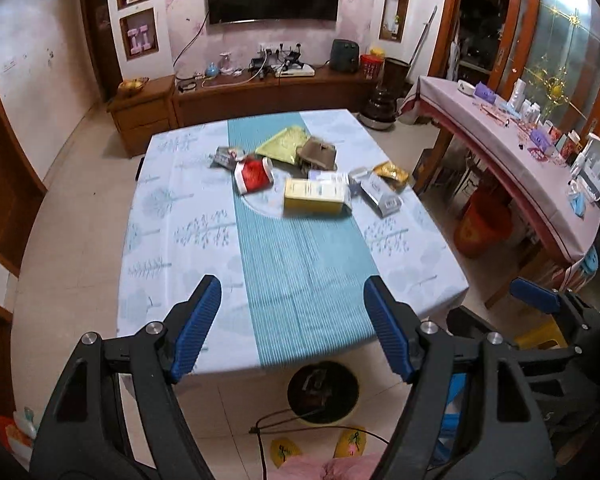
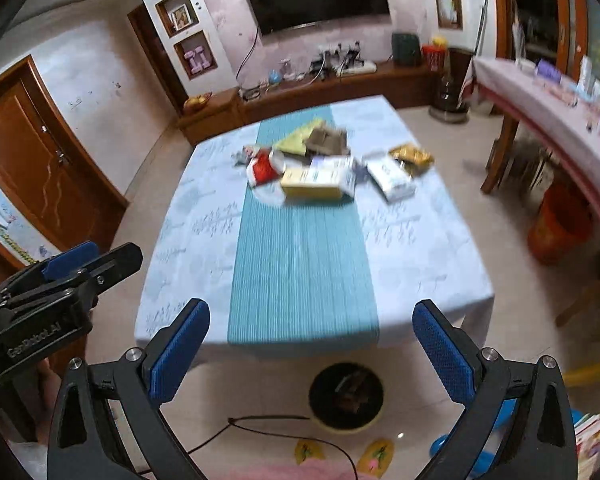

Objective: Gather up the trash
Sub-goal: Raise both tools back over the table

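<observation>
Here's the counter [image 1: 188, 216], draped in a pale blue cloth with a teal striped band [image 1: 300, 264] down its middle. Trash sits clustered at the far end: a yellow box [image 1: 314, 197], a red-and-white wrapper [image 1: 254, 176], a green packet [image 1: 284, 143], a brown crumpled piece [image 1: 318, 154], a gold wrapper [image 1: 392, 174], a white carton [image 1: 380, 196].

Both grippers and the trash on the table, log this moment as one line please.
left gripper: open, empty | right gripper: open, empty | trash pile: untouched on table | bin: on floor, near table edge
</observation>
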`<action>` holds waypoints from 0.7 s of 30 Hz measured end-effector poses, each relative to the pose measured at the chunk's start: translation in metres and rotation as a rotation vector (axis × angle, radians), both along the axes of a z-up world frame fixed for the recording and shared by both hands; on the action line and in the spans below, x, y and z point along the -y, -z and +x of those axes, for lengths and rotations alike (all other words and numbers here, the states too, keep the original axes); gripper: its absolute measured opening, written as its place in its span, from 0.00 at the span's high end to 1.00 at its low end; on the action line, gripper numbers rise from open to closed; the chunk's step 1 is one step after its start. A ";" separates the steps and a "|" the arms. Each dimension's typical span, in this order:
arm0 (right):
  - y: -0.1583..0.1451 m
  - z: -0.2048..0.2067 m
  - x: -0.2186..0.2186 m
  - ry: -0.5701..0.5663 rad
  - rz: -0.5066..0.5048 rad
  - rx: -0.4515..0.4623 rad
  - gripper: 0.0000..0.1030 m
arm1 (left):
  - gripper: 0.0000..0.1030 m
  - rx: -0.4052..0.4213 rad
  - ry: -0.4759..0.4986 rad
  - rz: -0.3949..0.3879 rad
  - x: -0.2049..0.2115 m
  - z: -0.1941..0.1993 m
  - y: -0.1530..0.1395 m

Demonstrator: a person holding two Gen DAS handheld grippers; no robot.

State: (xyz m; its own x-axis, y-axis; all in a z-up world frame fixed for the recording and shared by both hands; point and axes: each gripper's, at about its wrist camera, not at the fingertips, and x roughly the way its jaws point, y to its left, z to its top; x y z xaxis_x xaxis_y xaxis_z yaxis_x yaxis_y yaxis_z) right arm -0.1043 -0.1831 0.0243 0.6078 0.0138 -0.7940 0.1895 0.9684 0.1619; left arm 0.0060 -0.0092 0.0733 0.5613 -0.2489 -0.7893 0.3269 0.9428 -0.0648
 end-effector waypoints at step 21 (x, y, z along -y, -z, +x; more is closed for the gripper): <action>0.064 0.184 0.125 -0.171 -0.053 -0.108 0.07 | 0.31 -0.114 -0.209 0.052 0.103 0.146 0.077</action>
State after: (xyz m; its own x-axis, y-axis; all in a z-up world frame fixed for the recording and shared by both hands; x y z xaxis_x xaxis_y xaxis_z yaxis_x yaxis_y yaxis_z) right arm 0.0795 -0.3078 -0.0399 0.5117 0.0659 -0.8566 0.0355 0.9946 0.0977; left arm 0.1524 -0.1118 -0.0034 0.5032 -0.0937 -0.8591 0.1173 0.9923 -0.0395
